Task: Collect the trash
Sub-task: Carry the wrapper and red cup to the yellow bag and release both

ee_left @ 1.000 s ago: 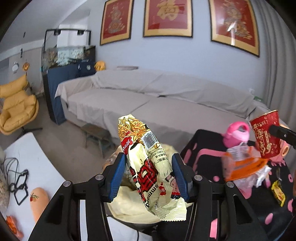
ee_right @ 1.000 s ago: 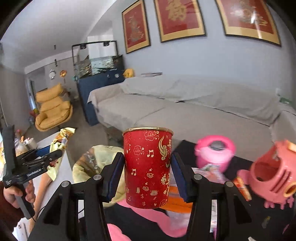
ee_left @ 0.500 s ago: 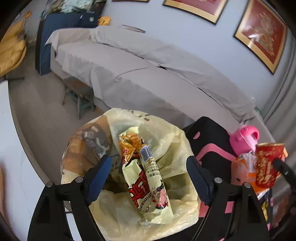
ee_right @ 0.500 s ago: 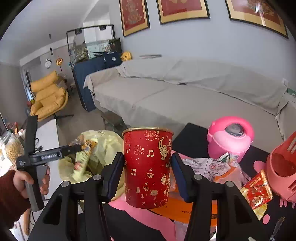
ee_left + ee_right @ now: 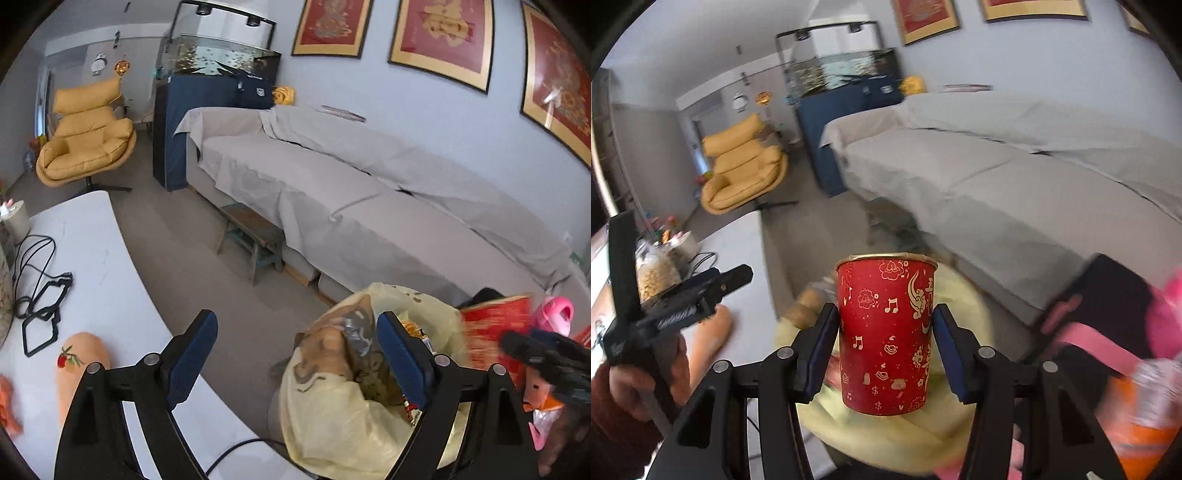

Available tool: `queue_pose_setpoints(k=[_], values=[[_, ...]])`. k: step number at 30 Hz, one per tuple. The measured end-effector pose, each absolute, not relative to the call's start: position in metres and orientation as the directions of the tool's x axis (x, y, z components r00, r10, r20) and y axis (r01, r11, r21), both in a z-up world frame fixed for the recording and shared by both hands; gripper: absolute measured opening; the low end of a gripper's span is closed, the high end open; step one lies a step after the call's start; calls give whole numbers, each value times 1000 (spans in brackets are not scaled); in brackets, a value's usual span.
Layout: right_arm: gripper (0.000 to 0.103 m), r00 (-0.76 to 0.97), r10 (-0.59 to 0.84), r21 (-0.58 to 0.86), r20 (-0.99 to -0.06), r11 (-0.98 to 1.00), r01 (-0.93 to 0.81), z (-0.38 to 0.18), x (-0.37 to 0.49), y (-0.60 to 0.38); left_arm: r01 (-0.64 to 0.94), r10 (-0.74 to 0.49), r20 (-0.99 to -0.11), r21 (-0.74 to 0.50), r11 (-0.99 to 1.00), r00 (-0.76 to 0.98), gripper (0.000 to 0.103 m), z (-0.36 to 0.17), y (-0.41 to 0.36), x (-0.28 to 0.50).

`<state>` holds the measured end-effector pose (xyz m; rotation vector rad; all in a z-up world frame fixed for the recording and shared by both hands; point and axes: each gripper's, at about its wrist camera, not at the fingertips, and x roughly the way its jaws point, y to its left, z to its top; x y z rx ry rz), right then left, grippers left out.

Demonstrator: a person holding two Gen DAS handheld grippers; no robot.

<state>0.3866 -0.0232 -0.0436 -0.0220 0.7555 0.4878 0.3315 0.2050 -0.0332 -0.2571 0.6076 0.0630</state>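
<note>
- Two handheld grippers are in view: the left gripper (image 5: 295, 354) stands with its blue-padded fingers (image 5: 190, 356) spread wide and nothing between them, while the right gripper (image 5: 884, 347) has its pads pressed against both sides of a red paper cup (image 5: 886, 332).
- The red paper cup, printed with gold music notes and clouds, sits upright in that grip with its gold rim level; in the left wrist view it appears as a blurred red shape (image 5: 495, 332) at the right edge, just beside the bag's rim.
- A pale yellow trash bag (image 5: 332, 417) stands open below the left gripper; its right finger overlaps the bag's mouth, the left finger is over bare floor.
- Inside the bag's mouth a snack wrapper (image 5: 415, 328) shows, mostly hidden behind the right finger.
- In the right wrist view the same bag (image 5: 871, 428) spreads directly behind and beneath the cup, blurred.
- The left gripper (image 5: 683, 299) also appears there at the left, held in a hand (image 5: 635, 387) with a dark red sleeve, above a white table (image 5: 746, 266).
- A grey-covered sofa (image 5: 369, 192) runs along the wall, with a small wooden stool (image 5: 251, 236) before it.
</note>
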Motion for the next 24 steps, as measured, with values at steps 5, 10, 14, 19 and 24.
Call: queue_pose_setpoints(k=[5, 10, 14, 19, 24], values=[[49, 467, 338, 127, -817, 896, -426, -105, 427, 18, -151, -24, -542, -276, 949, 840, 92, -35, 231, 316], [49, 297, 254, 124, -920, 910, -396, -158, 446, 29, -167, -33, -546, -313, 935, 837, 95, -45, 248, 306], [54, 309, 232, 97, -922, 914, -395, -160, 438, 26, -174, -36, -563, -316, 933, 826, 95, -54, 249, 311], [66, 420, 304, 120, -855, 904, -410, -120, 417, 7, -176, -46, -560, -336, 925, 827, 95, -49, 242, 308], [66, 560, 296, 52, -774, 911, -409, -70, 386, -18, -128, -72, -541, -323, 938, 838, 95, -36, 221, 302]])
